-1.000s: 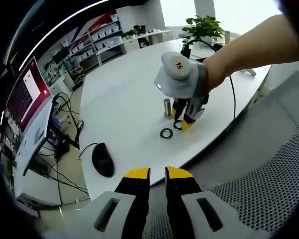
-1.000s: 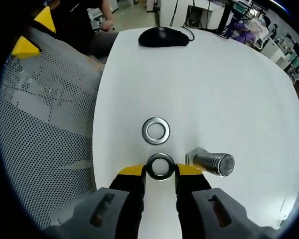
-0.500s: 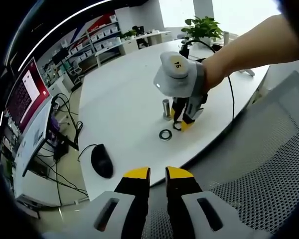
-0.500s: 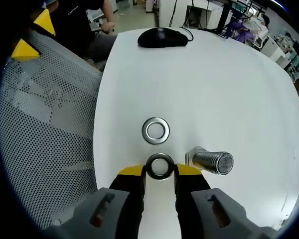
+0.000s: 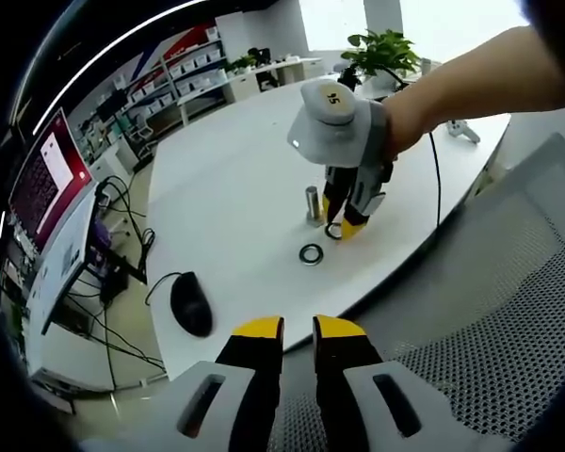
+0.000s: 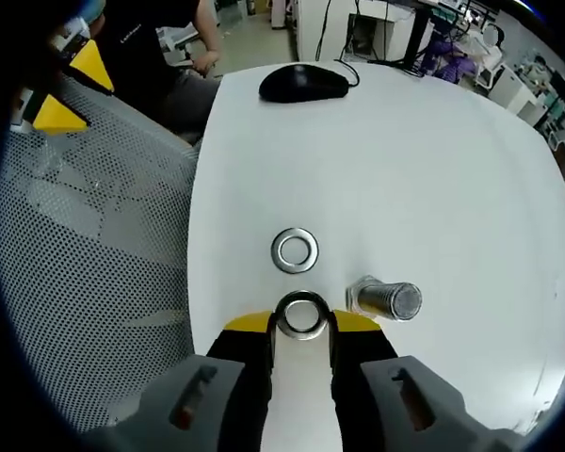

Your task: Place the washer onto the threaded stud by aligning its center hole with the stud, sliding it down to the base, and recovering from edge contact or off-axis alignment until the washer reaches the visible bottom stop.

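Right gripper view, washer [image 6: 302, 315]: flat metal ring, bright rim, clear round centre hole, pinched edge-on between the yellow tips of the right gripper [image 6: 302, 323], just beside the threaded stud [image 6: 384, 299].
Threaded stud: short grey cylinder standing on the white table [image 6: 433, 188]; its top is bare, no washer on it.
Step in hand: washer gripped and seemingly lifted beside the stud, not yet over it.
Next move: judged, carry the ring above the stud top, level it, centre the hole on the axis, then lower to the base.
Second washer [image 6: 295, 250]: lies flat on the table, near the stud, untouched.
Mouse [image 6: 303, 83]: well apart from the stud, at the table edge.
Left gripper [image 5: 298, 330]: jaws nearly pressed together, holding nothing, well apart from the stud, over a mesh chair [image 5: 490, 311].
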